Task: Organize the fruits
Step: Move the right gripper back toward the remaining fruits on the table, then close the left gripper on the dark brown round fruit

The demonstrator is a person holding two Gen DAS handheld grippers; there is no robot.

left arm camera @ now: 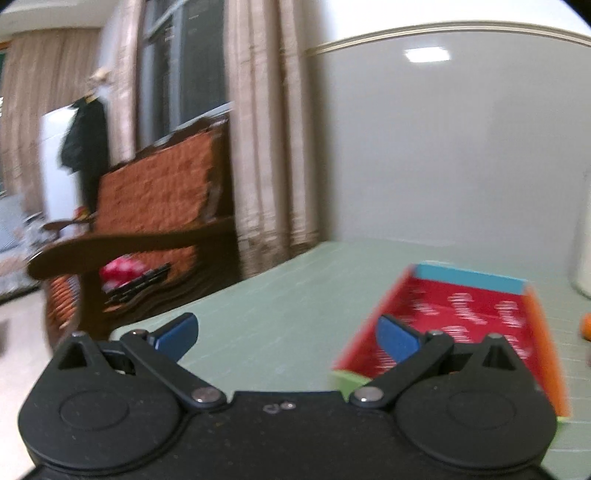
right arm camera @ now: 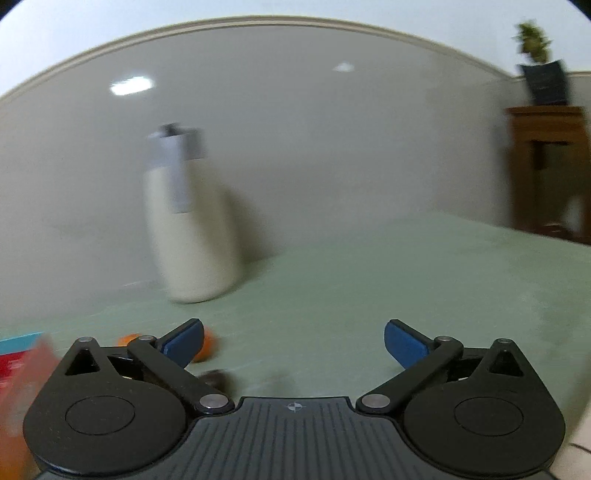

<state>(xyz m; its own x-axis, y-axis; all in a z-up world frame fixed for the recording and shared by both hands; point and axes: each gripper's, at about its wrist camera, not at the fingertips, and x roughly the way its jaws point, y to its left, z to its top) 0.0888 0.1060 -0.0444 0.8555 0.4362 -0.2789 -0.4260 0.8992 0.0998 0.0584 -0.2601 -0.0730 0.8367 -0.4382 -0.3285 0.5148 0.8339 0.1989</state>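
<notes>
Both my feeds evenly lit, soft indoor light, nothing dim. Ceiling lamp reflection [left arm camera: 427, 54] glares on glossy wall; same glare [right arm camera: 132, 85] on right wrist view. Heavy motion blur on left wrist view: curtains [left arm camera: 258, 147], chair [left arm camera: 155, 192], red box [left arm camera: 465, 325] smeared. Right wrist view: cream bottle [right arm camera: 192, 229] streaked, casts soft shadow onto wall to its right; orange fruit [right arm camera: 207, 345] fuzzy. Only my gripper bodies sharp. Fisheye bends wall trim [right arm camera: 258, 24]; dark vignette in corners.
</notes>
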